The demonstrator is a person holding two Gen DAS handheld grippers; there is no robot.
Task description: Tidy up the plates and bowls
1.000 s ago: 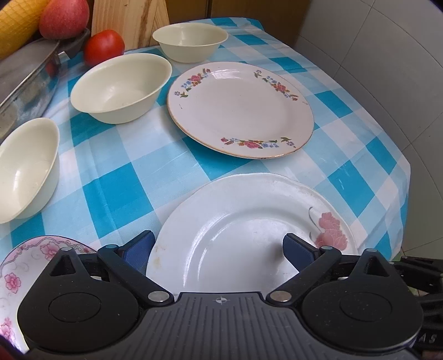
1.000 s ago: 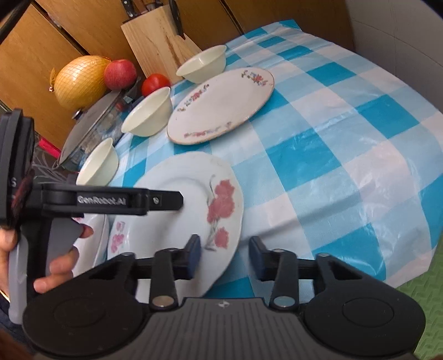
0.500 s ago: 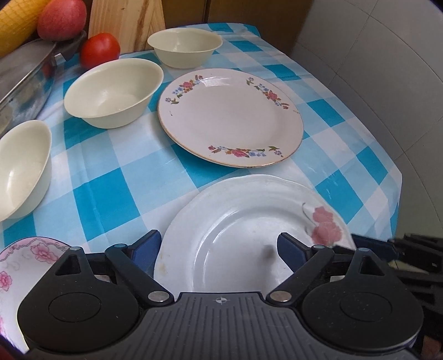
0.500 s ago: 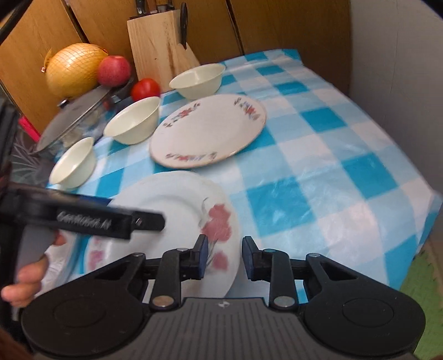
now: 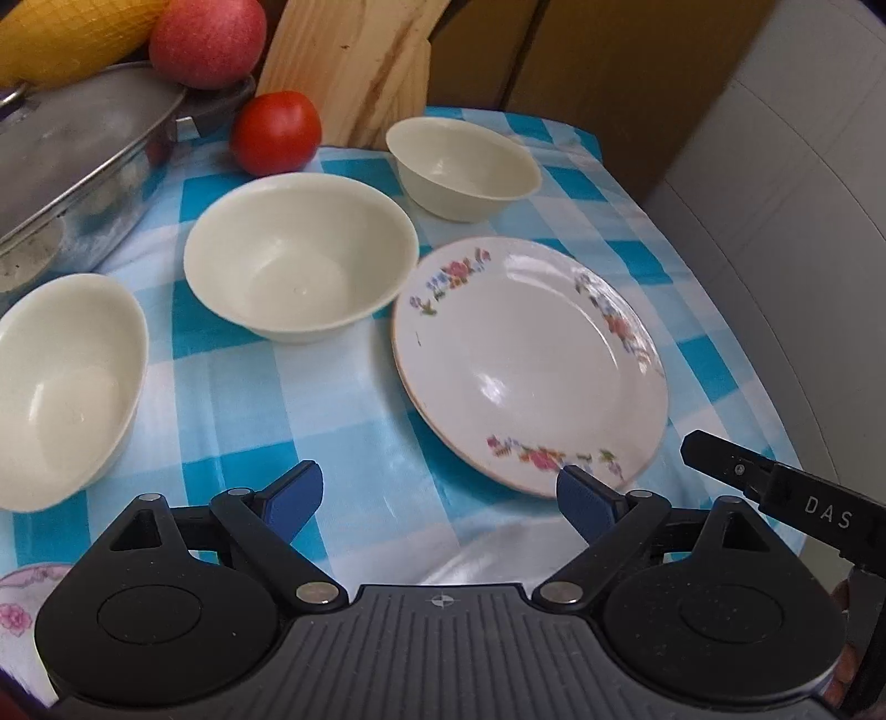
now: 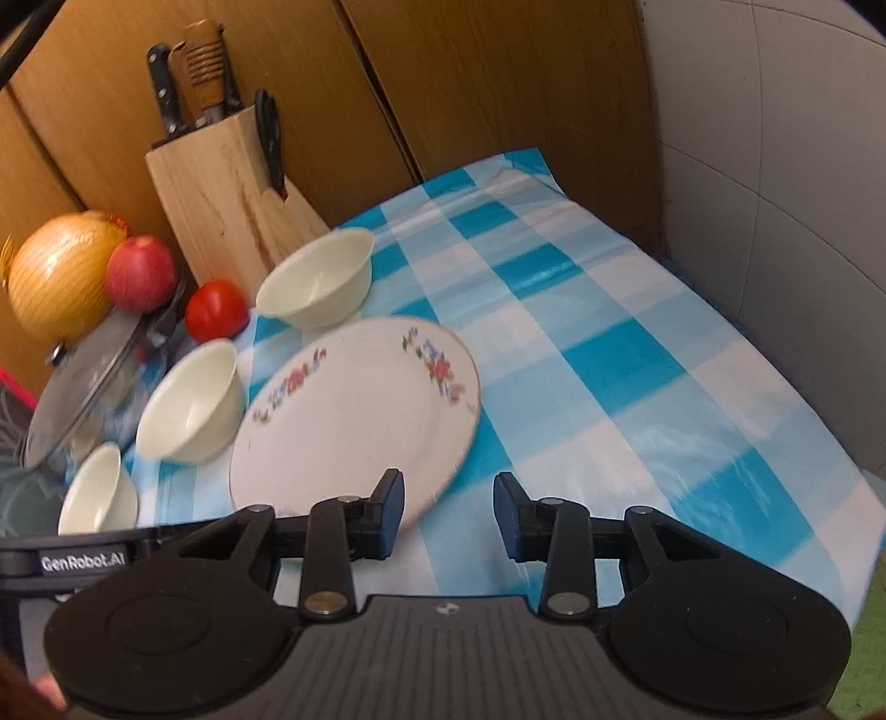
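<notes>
A floral-rimmed plate (image 5: 531,360) lies on the blue checked tablecloth (image 5: 343,421); it also shows in the right wrist view (image 6: 354,432). Three cream bowls stand left of it: a far one (image 5: 462,166), a middle one (image 5: 299,255) and a near one (image 5: 61,382). My left gripper (image 5: 440,493) is open and empty, just short of the plate's near rim. My right gripper (image 6: 448,518) is open and empty, its left finger over the plate's near edge. A pink-flowered plate's rim (image 5: 22,603) shows at the bottom left. A white plate's edge (image 5: 487,548) peeks under the left gripper.
A knife block (image 6: 227,199) stands at the back against wooden cabinets. A tomato (image 5: 276,132), an apple (image 5: 207,39), a netted melon (image 6: 61,277) and a lidded metal pot (image 5: 72,177) sit at the back left. A tiled wall (image 6: 775,166) borders the table's right side.
Both grippers have moved forward over the table, past the rose plate, toward the floral-rimmed plate. The right gripper's jaws have opened wider.
</notes>
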